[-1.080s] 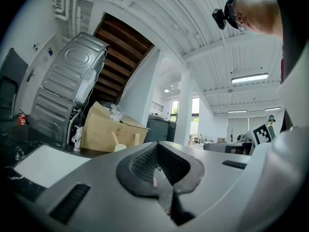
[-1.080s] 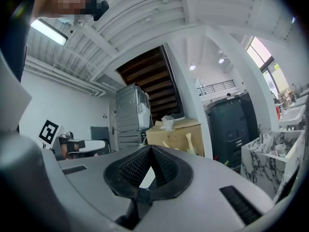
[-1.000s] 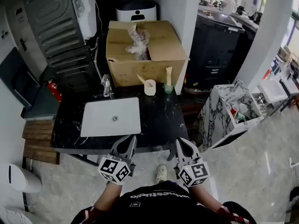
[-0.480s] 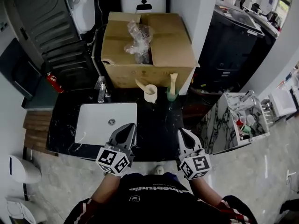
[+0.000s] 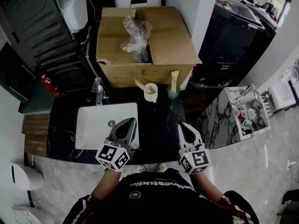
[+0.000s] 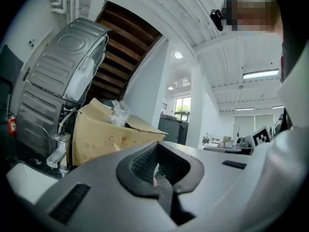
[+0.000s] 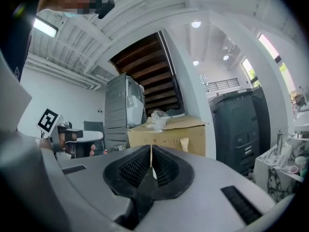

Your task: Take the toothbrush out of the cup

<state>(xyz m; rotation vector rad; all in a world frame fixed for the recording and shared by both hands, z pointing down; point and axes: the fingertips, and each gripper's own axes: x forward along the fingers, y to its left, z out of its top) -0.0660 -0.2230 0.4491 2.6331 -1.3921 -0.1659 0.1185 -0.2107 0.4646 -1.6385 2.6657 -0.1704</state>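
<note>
At the back of the black tabletop (image 5: 159, 118), just in front of the cardboard box (image 5: 140, 71), the toothbrush (image 5: 140, 84) leans left out of the white cup (image 5: 151, 94); a green cup (image 5: 173, 94) just to its right holds an upright pale item. Nearer the person, well apart from both cups, the left gripper (image 5: 129, 121) is over the white sink's (image 5: 96, 125) right edge, fingers closed on nothing. The right gripper (image 5: 182, 124) is over bare stone, fingers together but for a hairline slit, also empty.
</note>
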